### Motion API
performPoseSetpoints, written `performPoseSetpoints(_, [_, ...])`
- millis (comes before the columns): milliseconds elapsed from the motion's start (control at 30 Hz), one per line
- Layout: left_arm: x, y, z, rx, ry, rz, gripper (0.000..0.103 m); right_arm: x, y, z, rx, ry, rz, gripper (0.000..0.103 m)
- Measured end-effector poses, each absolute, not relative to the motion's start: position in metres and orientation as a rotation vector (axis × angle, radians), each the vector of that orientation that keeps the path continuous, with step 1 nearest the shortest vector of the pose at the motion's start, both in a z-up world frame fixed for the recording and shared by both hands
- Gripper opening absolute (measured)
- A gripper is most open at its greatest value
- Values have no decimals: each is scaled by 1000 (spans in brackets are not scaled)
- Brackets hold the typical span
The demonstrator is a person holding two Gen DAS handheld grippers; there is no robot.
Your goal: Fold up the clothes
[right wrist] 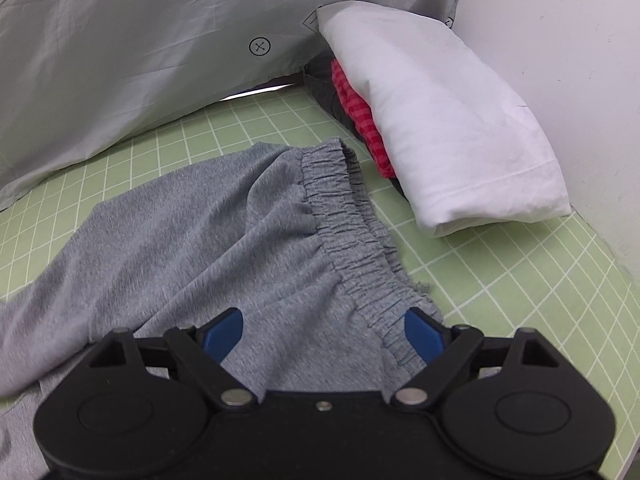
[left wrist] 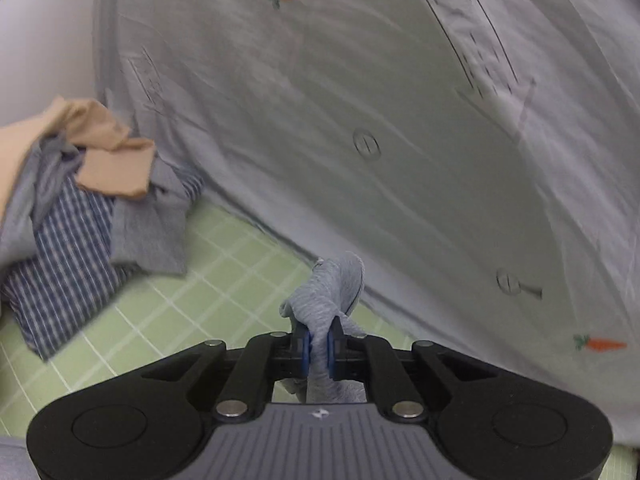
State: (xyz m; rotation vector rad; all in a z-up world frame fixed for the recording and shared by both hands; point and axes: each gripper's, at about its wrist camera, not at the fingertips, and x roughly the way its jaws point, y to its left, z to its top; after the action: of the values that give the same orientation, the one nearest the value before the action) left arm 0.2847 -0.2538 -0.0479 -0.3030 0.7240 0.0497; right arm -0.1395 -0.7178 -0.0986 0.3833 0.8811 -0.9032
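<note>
Left gripper [left wrist: 318,346] pinches grey shorts [right wrist: 224,232] fabric; right gripper [right wrist: 322,332] spread wide over their waistband on the green mat [right wrist: 500,264]. Nearby: unfolded pile [left wrist: 76,200], folded stack [right wrist: 440,128], backdrop sheet [left wrist: 360,100].

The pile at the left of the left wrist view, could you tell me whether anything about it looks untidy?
Yes: the pile is a loose heap, with a peach garment crumpled over checked blue and grey cloth. The white-topped stack in the right wrist view is neatly folded.
</note>
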Motion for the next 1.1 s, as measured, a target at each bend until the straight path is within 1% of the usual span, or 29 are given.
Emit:
performPoseSetpoints(33, [290, -244, -41, -318, 689, 100, 19, -140, -717, -98, 380, 882, -903, 89])
performPoseSetpoints(67, [296, -233, -36, -332, 670, 145, 38, -141, -717, -99, 381, 884, -902, 89])
performPoseSetpoints(100, [298, -225, -38, -347, 696, 171, 49, -143, -717, -100, 386, 888, -903, 89])
performPoseSetpoints(133, [296, -217, -41, -361, 721, 180, 66, -146, -716, -100, 393, 891, -905, 89])
performPoseSetpoints(167, [290, -210, -45, -367, 745, 176, 71, -149, -715, -101, 399, 895, -908, 89])
performPoseSetpoints(267, [254, -204, -61, -265, 823, 116, 80, -166, -710, -102, 419, 899, -922, 89])
performPoseSetpoints(433, [161, -191, -93, -111, 947, 104, 81, -206, -700, -107, 498, 890, -969, 89])
performPoseSetpoints(633, [53, -137, -125, -220, 1074, 170, 81, -251, -686, -117, 621, 852, -1003, 93])
performPoseSetpoints(867, [0, -122, -131, -234, 1107, 152, 81, -277, -685, -130, 641, 810, -1011, 93])
performPoseSetpoints(933, [-9, -121, -131, -240, 1105, 149, 81, -279, -684, -132, 628, 811, -985, 89])
performPoseSetpoints(967, [-13, -119, -130, -247, 1102, 149, 81, -279, -683, -132, 617, 811, -959, 82])
performPoseSetpoints(1000, [-17, -118, -129, -254, 1099, 149, 81, -277, -681, -133, 597, 820, -936, 65])
performPoseSetpoints(1067, [-25, -114, -126, -262, 1089, 149, 81, -271, -673, -136, 512, 876, -910, 42])
performPoseSetpoints(1100, [-28, -112, -124, -261, 1084, 150, 81, -268, -669, -137, 453, 891, -901, 28])
